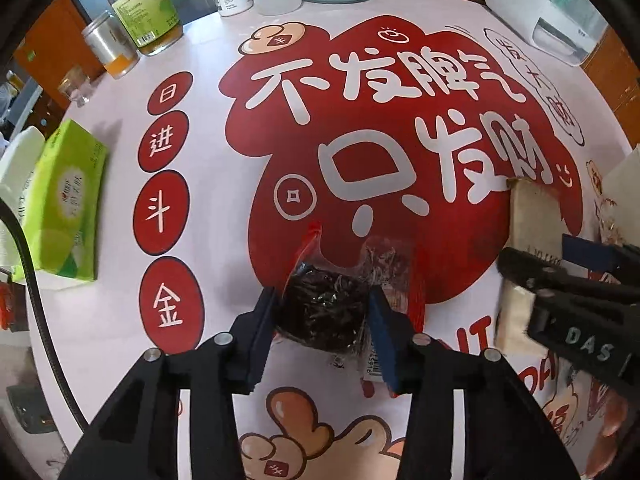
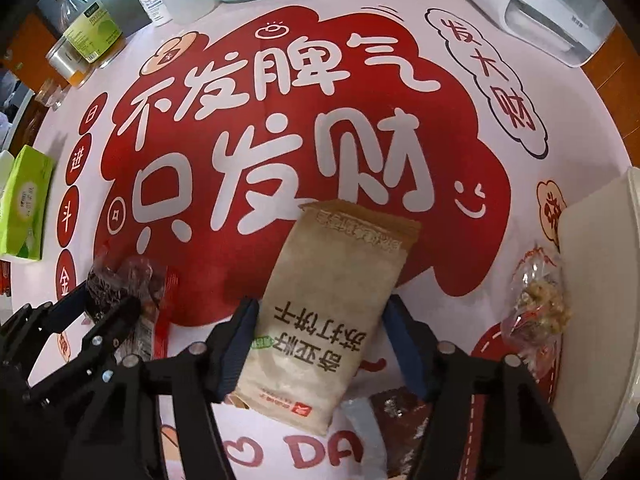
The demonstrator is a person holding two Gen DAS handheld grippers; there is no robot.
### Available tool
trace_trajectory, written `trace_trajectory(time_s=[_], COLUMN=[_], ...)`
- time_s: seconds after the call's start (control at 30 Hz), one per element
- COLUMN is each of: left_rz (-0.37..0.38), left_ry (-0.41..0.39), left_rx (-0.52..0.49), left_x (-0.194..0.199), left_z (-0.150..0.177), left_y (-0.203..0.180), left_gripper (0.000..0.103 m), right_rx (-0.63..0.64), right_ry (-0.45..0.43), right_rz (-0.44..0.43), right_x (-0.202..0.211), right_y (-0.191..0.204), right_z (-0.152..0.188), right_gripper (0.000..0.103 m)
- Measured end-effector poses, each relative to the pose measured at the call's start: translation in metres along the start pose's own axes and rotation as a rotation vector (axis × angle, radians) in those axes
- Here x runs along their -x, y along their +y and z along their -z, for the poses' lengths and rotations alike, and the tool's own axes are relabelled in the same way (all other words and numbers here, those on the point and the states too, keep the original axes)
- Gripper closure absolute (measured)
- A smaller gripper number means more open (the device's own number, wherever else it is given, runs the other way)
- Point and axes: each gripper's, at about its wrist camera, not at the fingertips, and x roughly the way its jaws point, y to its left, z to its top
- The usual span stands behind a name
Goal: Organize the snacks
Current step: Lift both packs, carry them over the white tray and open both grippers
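A dark snack in clear wrap with red ends (image 1: 324, 280) lies on the printed red-and-white tablecloth (image 1: 224, 208). My left gripper (image 1: 322, 300) points down over it, and both blue pads press its sides. A beige cracker packet (image 2: 340, 264) with dark lettering sits between the pads of my right gripper (image 2: 322, 308), which is shut on its lower half. In the left wrist view the right gripper (image 1: 560, 280) and the cracker packet (image 1: 532, 216) show at the right. In the right wrist view the left gripper (image 2: 104, 300) and dark snack (image 2: 116, 276) show at the left.
A clear packet of nuts (image 2: 540, 304) lies beside a white box (image 2: 592, 280) at the right. A dark red packet (image 2: 400, 412) and a silvery one (image 2: 360, 420) lie under the right gripper. A green tissue pack (image 1: 64, 200), bottles (image 1: 144, 4) and a white appliance (image 1: 560, 20) line the table's edges.
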Motion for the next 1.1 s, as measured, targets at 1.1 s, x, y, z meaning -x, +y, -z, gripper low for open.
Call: trace_trajectory(time_s=[1.1], left_rz=[0.135], left_ry=[-0.514], left_rx=[-0.147], left_x=[0.295], left_z=[0.030], left_y=[-0.186], left_gripper=[0.060], right_rx=[-0.066], right_ry=[-0.526], right_rz=[-0.158], right_x=[0.242], right_y=[-0.176], right_z=[0.119], right_gripper=[0.039])
